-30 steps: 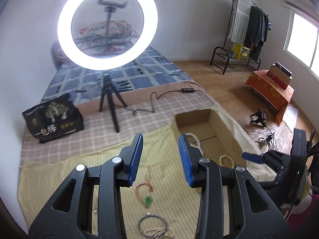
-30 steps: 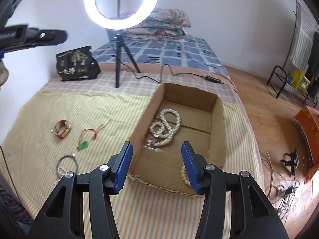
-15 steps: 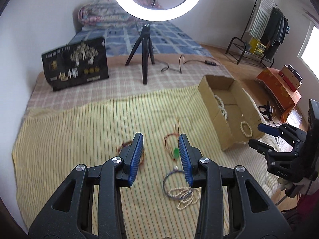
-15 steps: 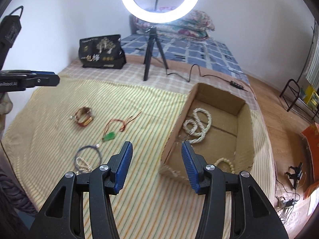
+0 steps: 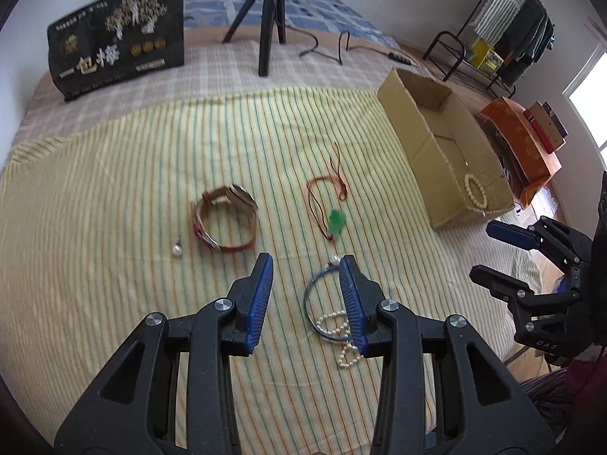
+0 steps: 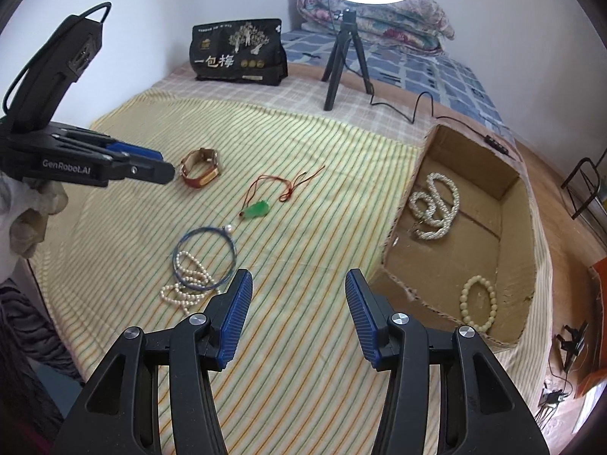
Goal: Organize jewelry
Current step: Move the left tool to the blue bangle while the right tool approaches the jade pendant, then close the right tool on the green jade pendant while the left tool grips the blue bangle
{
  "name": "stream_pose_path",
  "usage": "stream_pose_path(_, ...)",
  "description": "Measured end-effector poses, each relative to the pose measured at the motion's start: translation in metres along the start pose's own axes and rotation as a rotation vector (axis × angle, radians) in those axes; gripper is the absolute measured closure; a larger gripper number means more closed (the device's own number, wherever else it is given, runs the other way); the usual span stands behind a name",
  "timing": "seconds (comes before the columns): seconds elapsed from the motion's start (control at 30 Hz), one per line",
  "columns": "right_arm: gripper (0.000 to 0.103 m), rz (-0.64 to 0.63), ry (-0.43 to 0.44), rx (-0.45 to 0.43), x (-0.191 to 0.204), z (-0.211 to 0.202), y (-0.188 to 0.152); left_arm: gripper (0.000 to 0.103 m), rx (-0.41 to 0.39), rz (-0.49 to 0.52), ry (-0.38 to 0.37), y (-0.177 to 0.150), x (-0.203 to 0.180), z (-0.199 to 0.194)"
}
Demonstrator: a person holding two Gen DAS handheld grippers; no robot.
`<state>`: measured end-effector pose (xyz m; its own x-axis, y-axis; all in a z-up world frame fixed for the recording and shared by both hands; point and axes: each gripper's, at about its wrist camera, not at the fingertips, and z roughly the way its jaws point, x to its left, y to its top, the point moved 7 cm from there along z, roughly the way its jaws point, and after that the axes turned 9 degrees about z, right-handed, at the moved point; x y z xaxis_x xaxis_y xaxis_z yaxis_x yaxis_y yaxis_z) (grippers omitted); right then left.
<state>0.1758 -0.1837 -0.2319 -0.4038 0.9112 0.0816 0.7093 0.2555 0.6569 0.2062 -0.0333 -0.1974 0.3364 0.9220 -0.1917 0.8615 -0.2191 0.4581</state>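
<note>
My left claw (image 5: 305, 295) hangs with its jaws parted and empty over the striped yellow cloth (image 5: 114, 174) on the bed, just above the blue bangle (image 5: 322, 303) and the loose pearl strand (image 5: 347, 345). My right claw (image 6: 296, 313) is spread wide, also empty, near the cardboard box (image 6: 402, 204). Farther out lie the red-strap watch (image 5: 224, 220) and the green pendant (image 5: 335, 222). Only the right view shows the pearl necklace (image 6: 436, 204) in the box; both show the bead bracelet (image 6: 478, 305).
</note>
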Motion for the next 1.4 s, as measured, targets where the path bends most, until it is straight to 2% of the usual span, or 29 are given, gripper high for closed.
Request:
stream_pose_path(0.13, 0.053, -0.005, 0.003, 0.014, 0.003, 0.007, 0.001, 0.07, 0.049, 0.018, -0.008, -0.008, -0.007, 0.015)
stream_pose_path(0.4, 0.053, 0.031, 0.019, 0.051, 0.002, 0.018, 0.002, 0.07, 0.113, 0.011, -0.015, -0.025, -0.009, 0.035)
stream_pose_path(0.6, 0.053, 0.109, 0.039, 0.069, 0.001, 0.029, 0.011, 0.075, 0.131, 0.001, -0.018, -0.032, -0.009, 0.042)
stream_pose_path(0.67, 0.045, 0.138, 0.054, 0.072, 0.003, 0.034, 0.017, 0.075, 0.137, -0.005, -0.019, -0.035, -0.008, 0.044)
stream_pose_path(0.77, 0.044, 0.159, 0.072, 0.074, 0.009, 0.043, 0.026, 0.075, 0.144, -0.013, -0.024, -0.038, -0.007, 0.047)
stream_pose_path(1.03, 0.044, 0.162, 0.101, 0.116, 0.025, 0.076, 0.04, 0.076, 0.142, -0.034, -0.03, -0.038, -0.006, 0.052)
stream_pose_path(1.4, 0.044, 0.128, 0.085, 0.166, 0.029, 0.114, 0.043, 0.079, 0.145, -0.037, -0.031, -0.04, -0.006, 0.057)
